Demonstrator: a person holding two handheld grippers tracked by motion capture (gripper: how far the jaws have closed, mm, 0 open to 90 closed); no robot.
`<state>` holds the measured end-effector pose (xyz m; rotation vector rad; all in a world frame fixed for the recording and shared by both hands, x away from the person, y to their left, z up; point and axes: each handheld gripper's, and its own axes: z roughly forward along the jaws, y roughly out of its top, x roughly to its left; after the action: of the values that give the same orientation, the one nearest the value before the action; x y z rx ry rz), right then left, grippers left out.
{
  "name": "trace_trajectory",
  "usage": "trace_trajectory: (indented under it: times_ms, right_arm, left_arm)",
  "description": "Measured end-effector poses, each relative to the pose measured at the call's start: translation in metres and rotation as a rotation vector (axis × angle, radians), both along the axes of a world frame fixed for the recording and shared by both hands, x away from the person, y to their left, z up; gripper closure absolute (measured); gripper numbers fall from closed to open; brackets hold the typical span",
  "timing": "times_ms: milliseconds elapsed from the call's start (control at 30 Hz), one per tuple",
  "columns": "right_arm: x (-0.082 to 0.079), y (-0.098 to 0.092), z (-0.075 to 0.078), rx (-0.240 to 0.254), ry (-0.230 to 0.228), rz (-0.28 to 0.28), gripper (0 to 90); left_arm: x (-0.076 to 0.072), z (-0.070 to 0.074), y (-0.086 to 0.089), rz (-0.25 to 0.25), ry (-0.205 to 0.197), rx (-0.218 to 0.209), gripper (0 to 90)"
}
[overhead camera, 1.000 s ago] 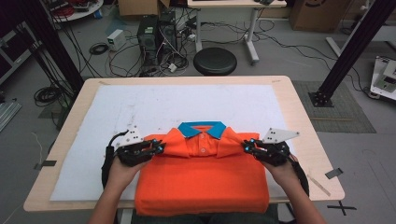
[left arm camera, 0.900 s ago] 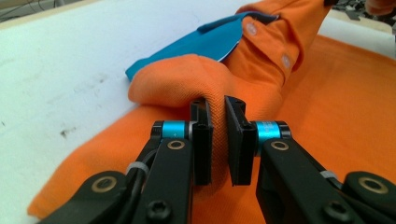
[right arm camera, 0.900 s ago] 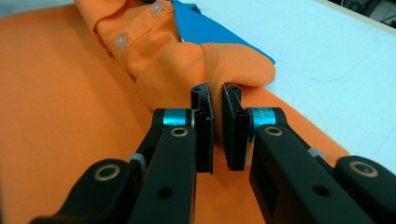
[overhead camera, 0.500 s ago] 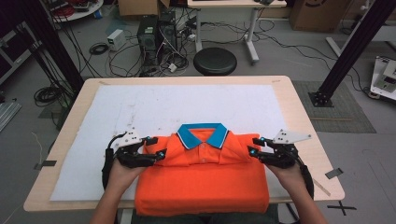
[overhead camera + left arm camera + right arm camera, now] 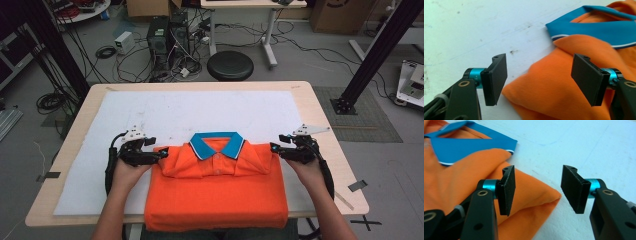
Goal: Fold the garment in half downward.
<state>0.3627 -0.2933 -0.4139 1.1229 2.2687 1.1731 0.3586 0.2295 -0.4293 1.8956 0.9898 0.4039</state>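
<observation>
The table (image 5: 320, 107) fills the middle of the high view, its near edge partly hidden behind the shirt and the person's forearms. A white mat (image 5: 200, 112) covers most of it. The folded orange polo shirt (image 5: 217, 195) lies at lower centre of the frame, its bottom hem hanging over the near table edge and cut off by the frame. Its blue collar (image 5: 216, 143) points to the far side.

The left gripper (image 5: 161, 155) sits at the shirt's upper left corner. Its jaws have just been opening and stand released; in the left gripper view the corner fold (image 5: 541, 85) lies between them, untouched by the pads.

The right gripper (image 5: 274, 148) sits at the upper right corner, jaws likewise just opened, the shirt corner (image 5: 544, 195) loose between them.
</observation>
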Motion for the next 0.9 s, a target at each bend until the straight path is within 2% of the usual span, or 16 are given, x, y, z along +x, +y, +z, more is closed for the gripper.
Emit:
trace_trajectory:
  times_ms: [133,267,400,467,500,567,700,767,800,833,900]
  right_arm:
    - [0.008,0.001,-0.006,-0.011,0.029,-0.015,43.5]
    - [0.017,-0.002,-0.014,-0.039,0.076,-0.039,41.7]
    - [0.022,-0.003,-0.023,-0.077,0.132,-0.044,40.9]
    - [0.024,-0.003,-0.027,-0.092,0.141,-0.033,40.8]
    - [0.023,-0.002,-0.028,-0.09,0.156,-0.033,41.1]
    - [0.022,0.001,-0.03,-0.091,0.157,-0.017,46.3]
    - [0.02,0.007,-0.031,-0.091,0.158,0.02,60.5]
    - [0.02,0.006,-0.03,-0.07,0.173,0.042,73.7]
    - [0.02,0.007,-0.03,-0.066,0.172,0.053,77.4]
    - [0.019,0.007,-0.029,-0.075,0.171,0.051,79.9]
    - [0.019,0.008,-0.027,-0.11,0.141,0.052,82.4]
  left_arm:
    - [0.007,-0.007,0.001,0.023,0.039,0.007,29.2]
    - [0.011,-0.013,-0.002,0.036,0.075,0.061,29.2]
    - [0.013,-0.017,-0.001,0.046,0.107,0.087,29.2]
    - [0.015,-0.02,0.0,0.049,0.132,0.072,29.2]
    - [0.015,-0.021,0.0,0.05,0.133,0.068,29.3]
    - [0.014,-0.021,-0.001,0.042,0.127,0.074,30.9]
    - [0.01,-0.021,-0.004,-0.001,0.121,0.066,47.6]
    - [0.009,-0.02,-0.004,-0.023,0.12,0.071,57.4]
    - [0.009,-0.02,-0.005,-0.035,0.116,0.078,63.6]
    - [0.008,-0.02,-0.006,-0.047,0.114,0.077,69.3]
    - [0.007,-0.02,-0.009,-0.058,0.103,0.098,75.5]
